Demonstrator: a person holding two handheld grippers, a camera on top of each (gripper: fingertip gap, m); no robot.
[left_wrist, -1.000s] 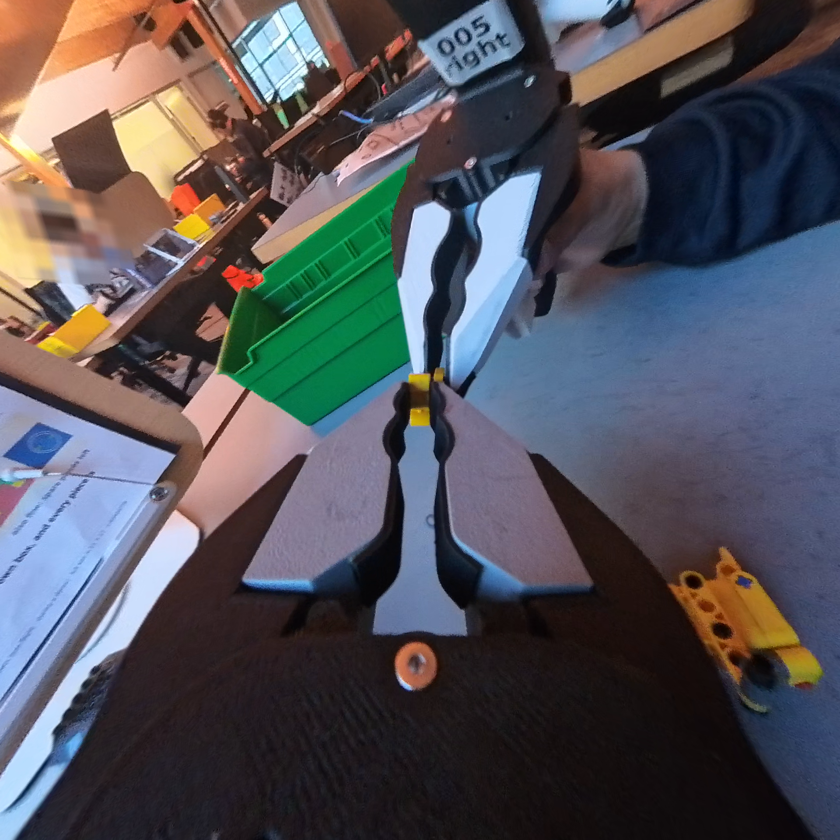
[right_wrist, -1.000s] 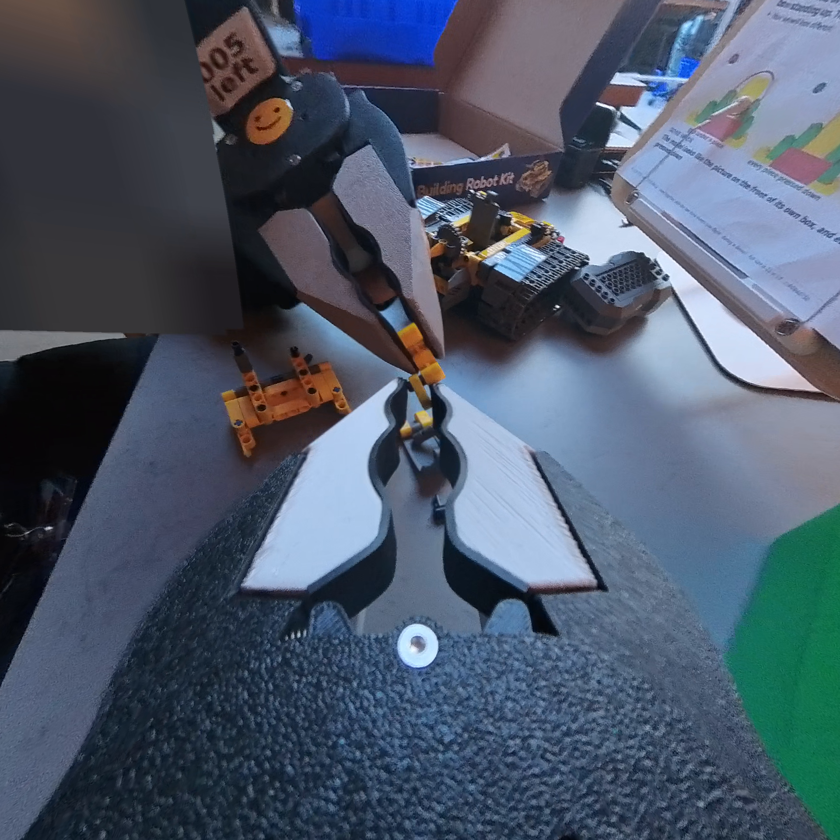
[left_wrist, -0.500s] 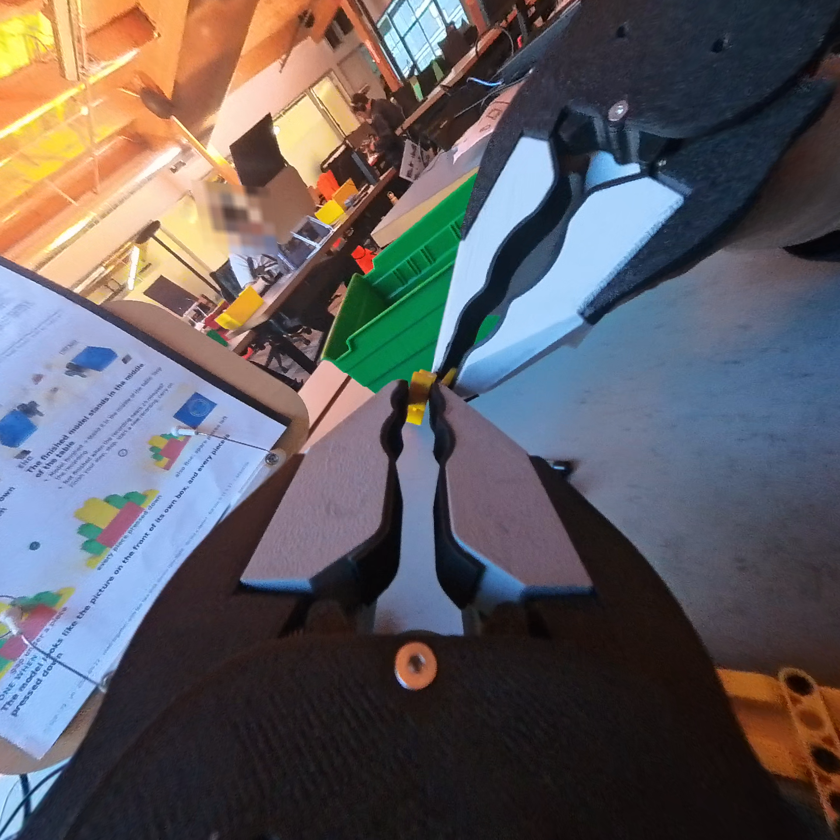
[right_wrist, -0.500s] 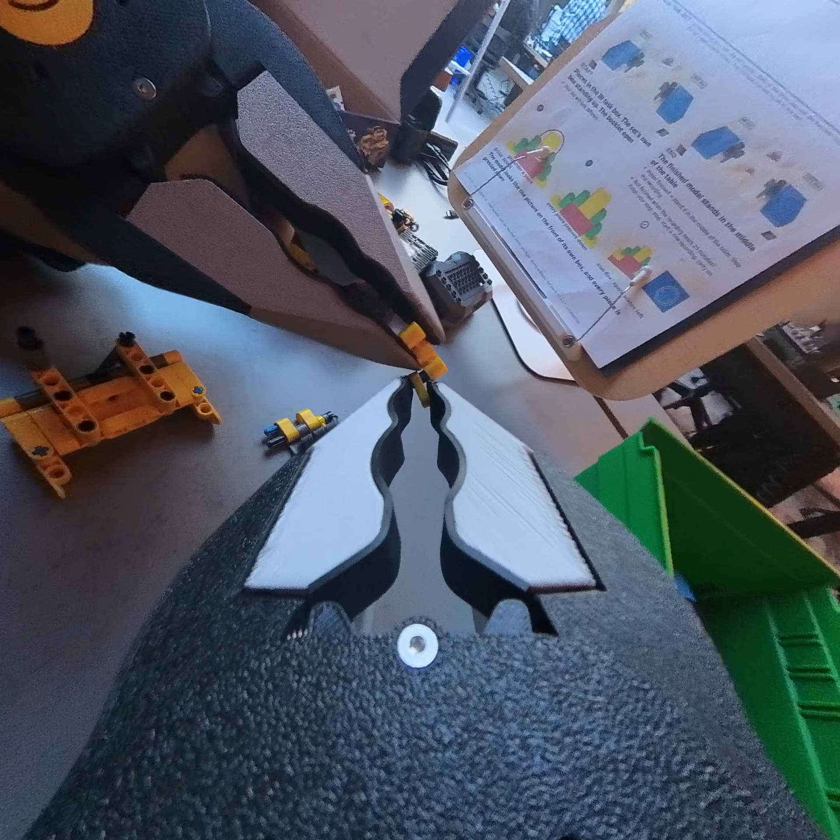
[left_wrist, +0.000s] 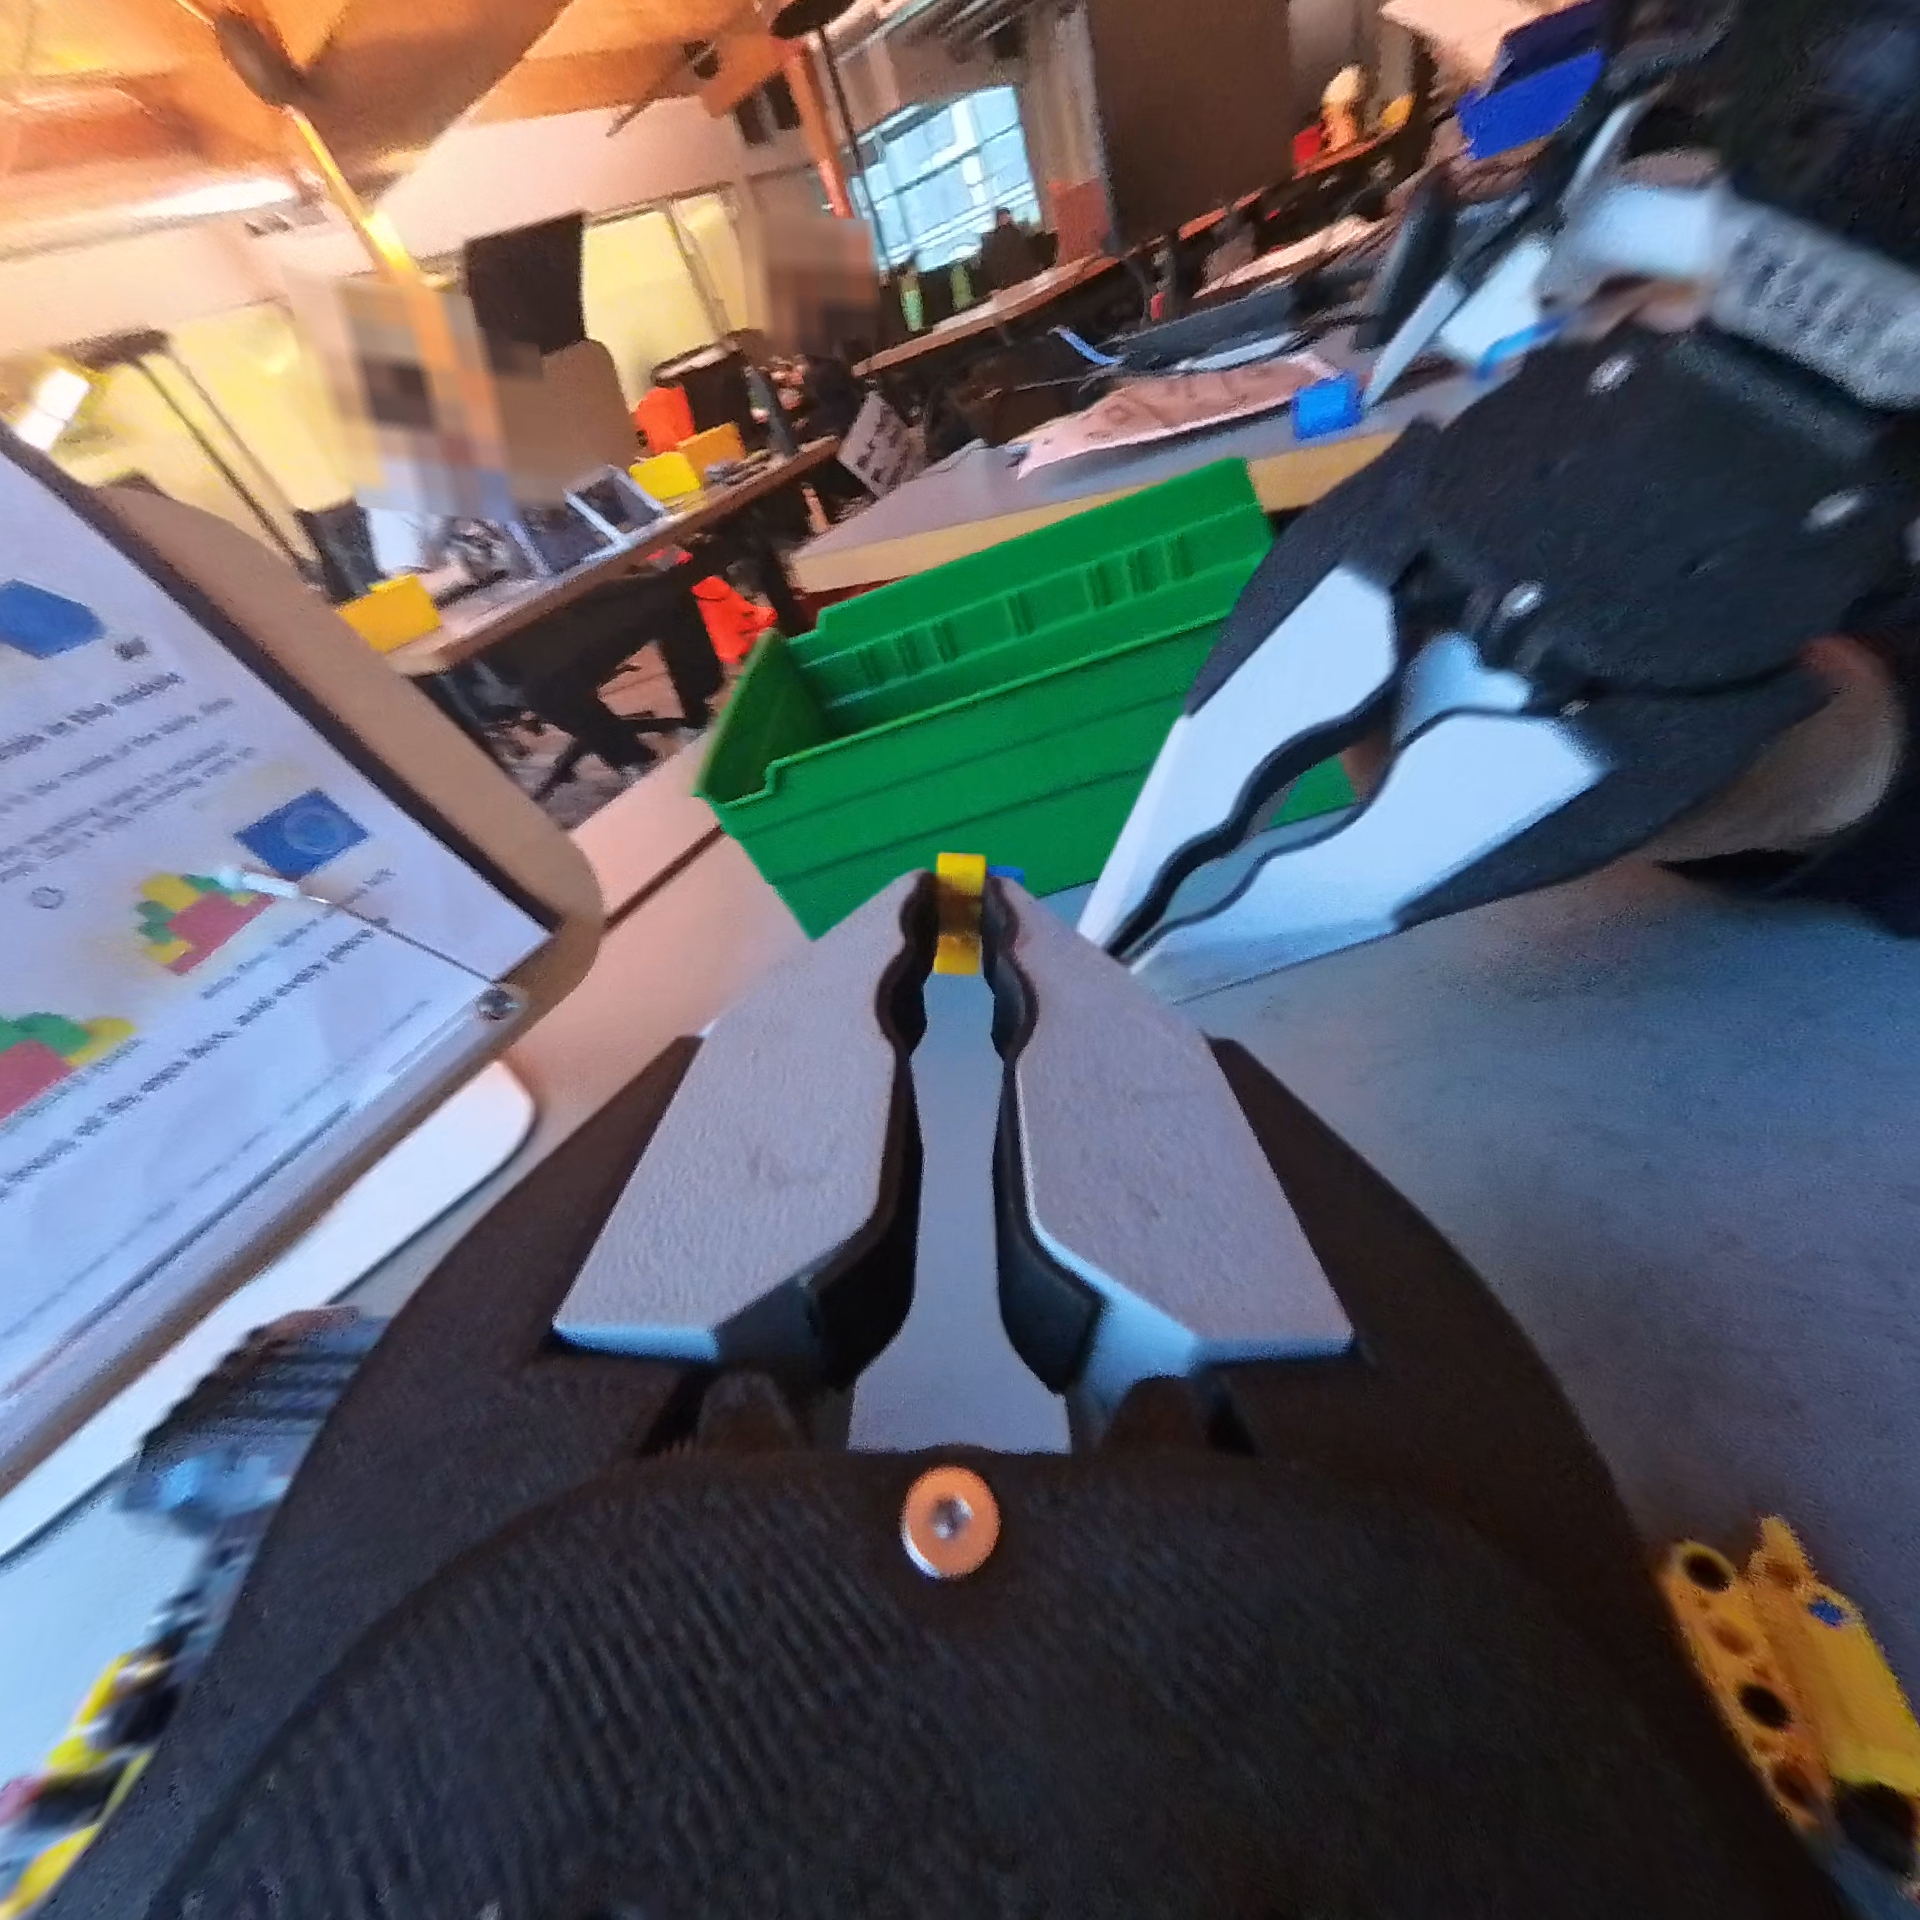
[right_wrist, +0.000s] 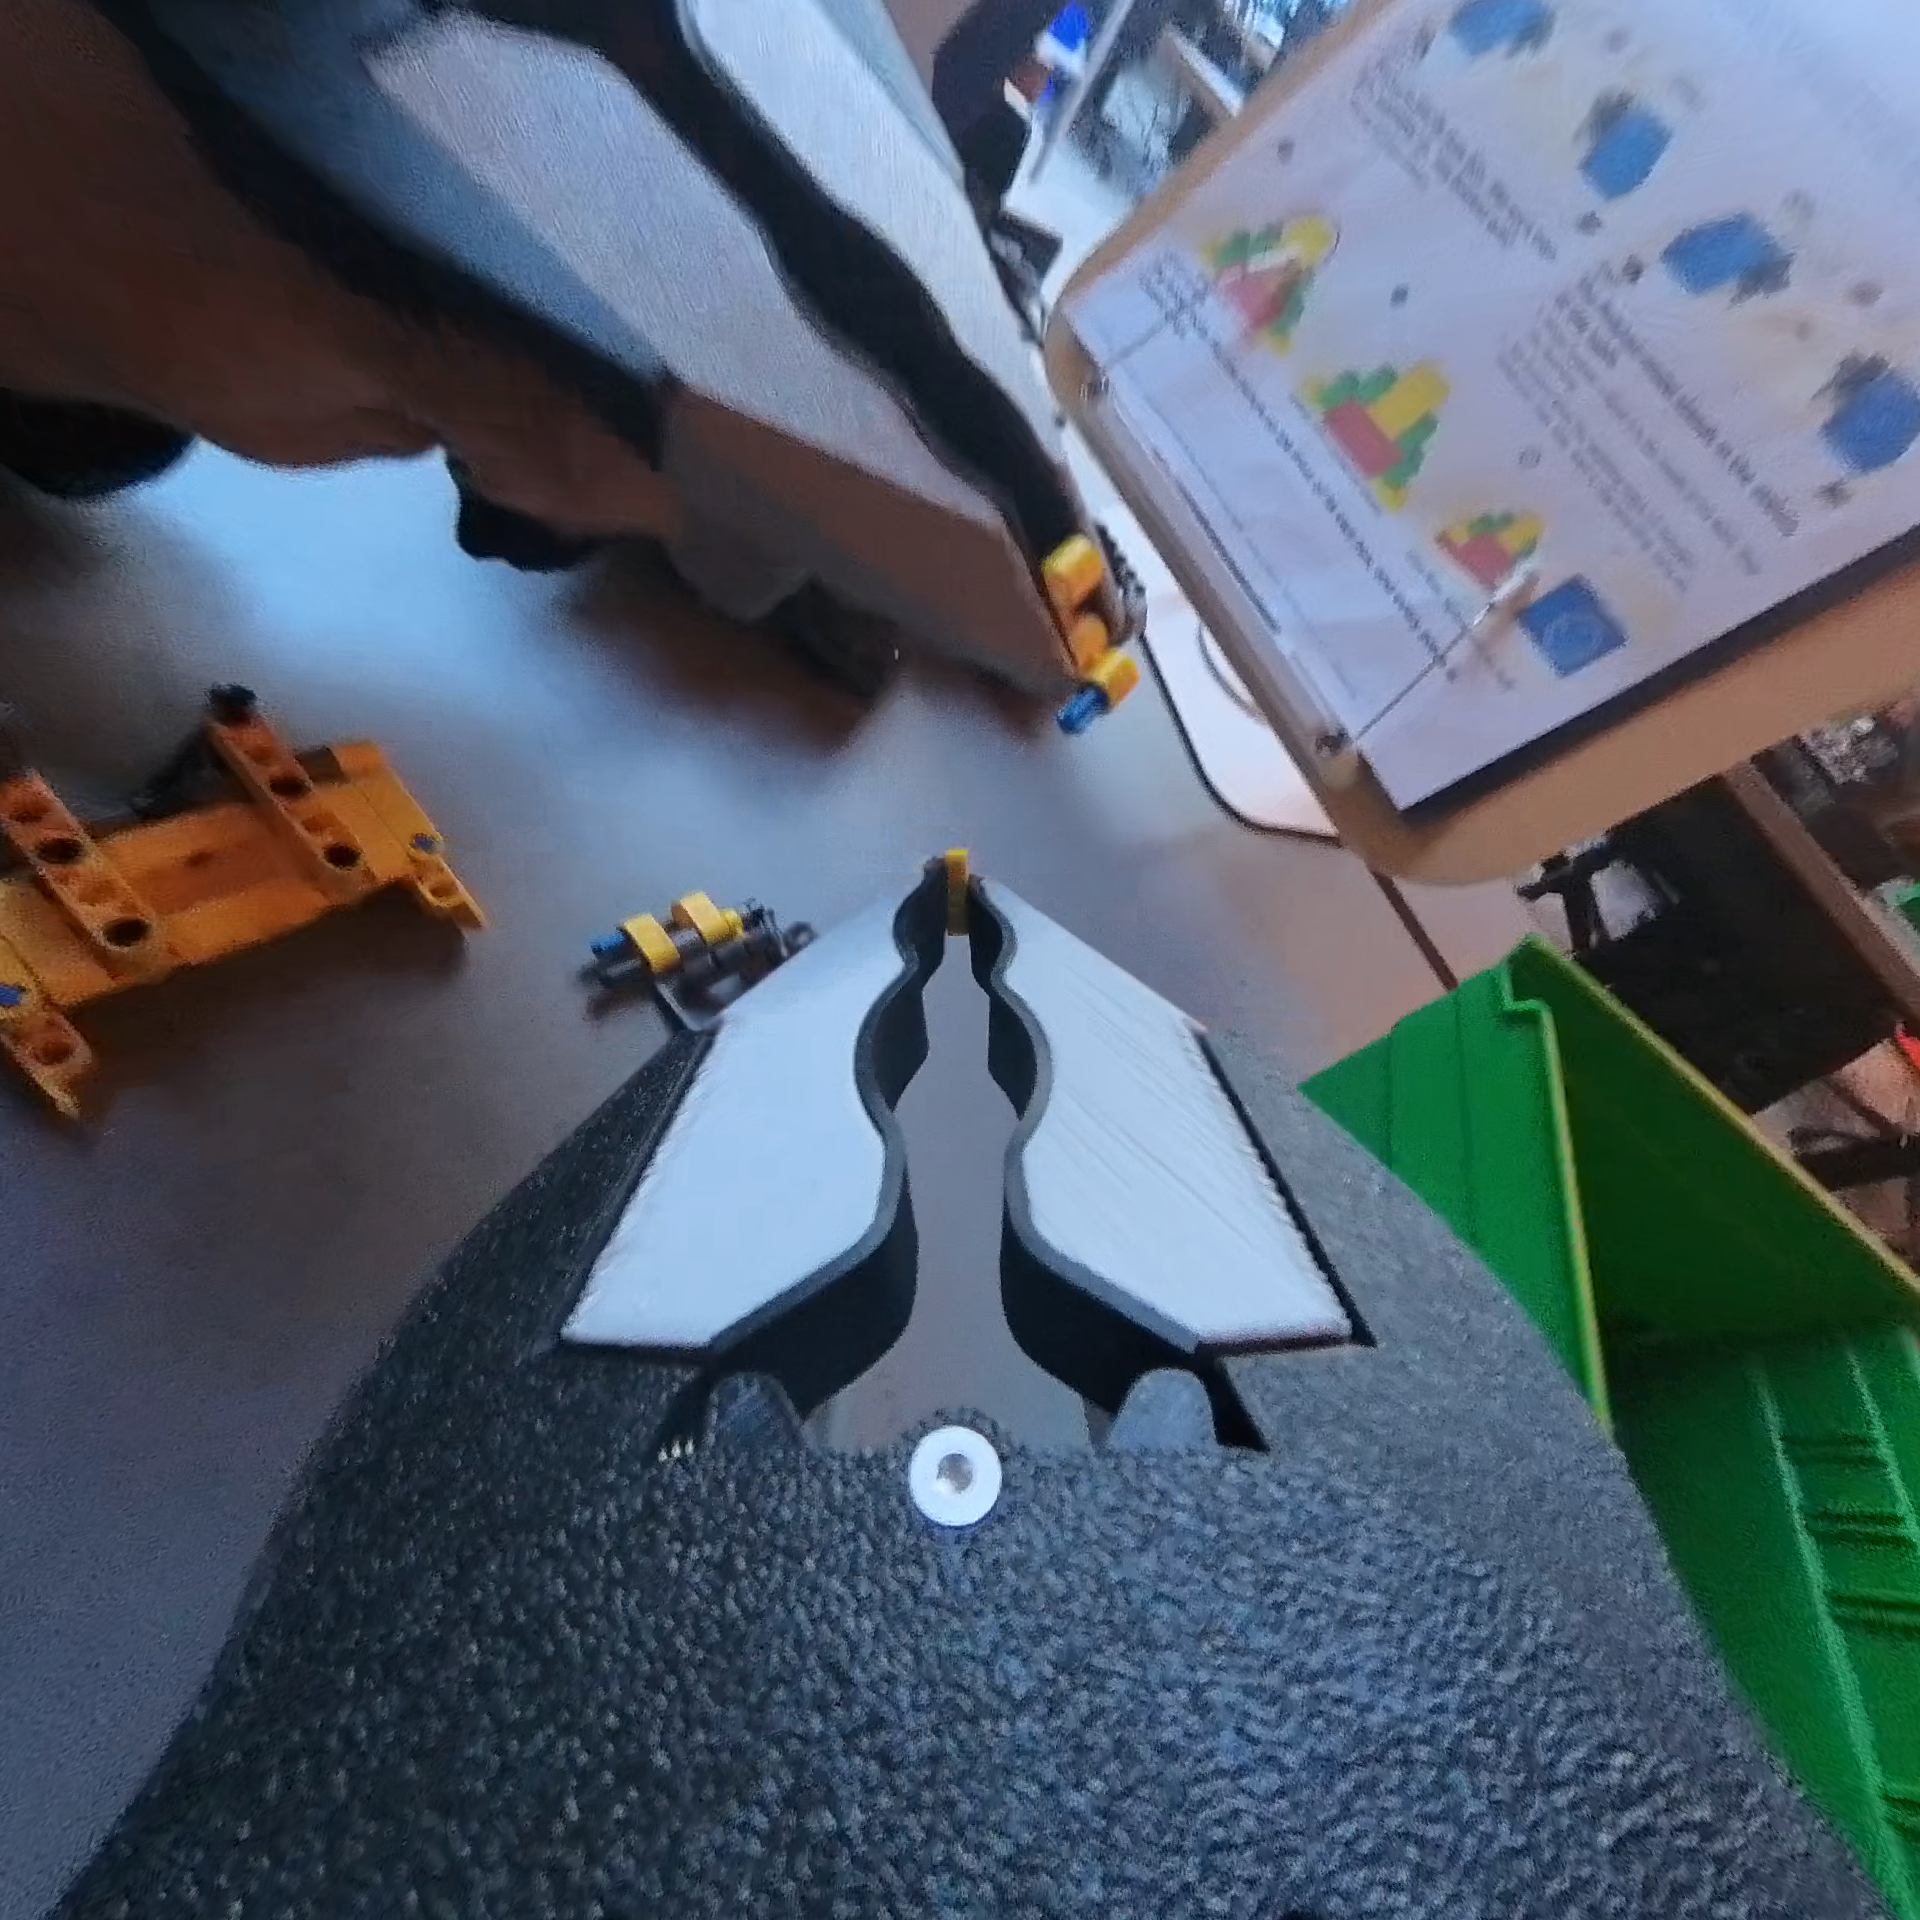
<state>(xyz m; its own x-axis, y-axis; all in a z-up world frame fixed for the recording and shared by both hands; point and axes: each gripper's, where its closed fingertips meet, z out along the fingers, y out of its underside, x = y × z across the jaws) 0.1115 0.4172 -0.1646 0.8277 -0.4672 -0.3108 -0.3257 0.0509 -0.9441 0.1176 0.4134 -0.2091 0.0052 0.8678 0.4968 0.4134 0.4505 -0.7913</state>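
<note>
My left gripper (left_wrist: 954, 885) is shut on a small yellow toy-brick connector (left_wrist: 957, 935) with a blue pin end (left_wrist: 1004, 875) sticking out past the tips. In the right wrist view this connector (right_wrist: 1083, 608) shows at the left gripper's tips (right_wrist: 1101, 665), above the grey table (right_wrist: 520, 675). My right gripper (right_wrist: 951, 883) is shut on a thin yellow piece (right_wrist: 954, 902). In the left wrist view the right gripper (left_wrist: 1117, 948) is just right of my left tips, apart from them.
A yellow-orange beam frame (right_wrist: 208, 873) and a short axle with yellow bushes (right_wrist: 681, 930) lie on the table; the frame also shows in the left wrist view (left_wrist: 1797, 1683). A green bin (left_wrist: 987, 707) stands beyond. A tilted instruction board (left_wrist: 208, 935) stands left.
The two grippers were tip to tip on the yellow part; now they have drawn apart, each holding a yellow piece. The right gripper has moved to the right of the left one.
</note>
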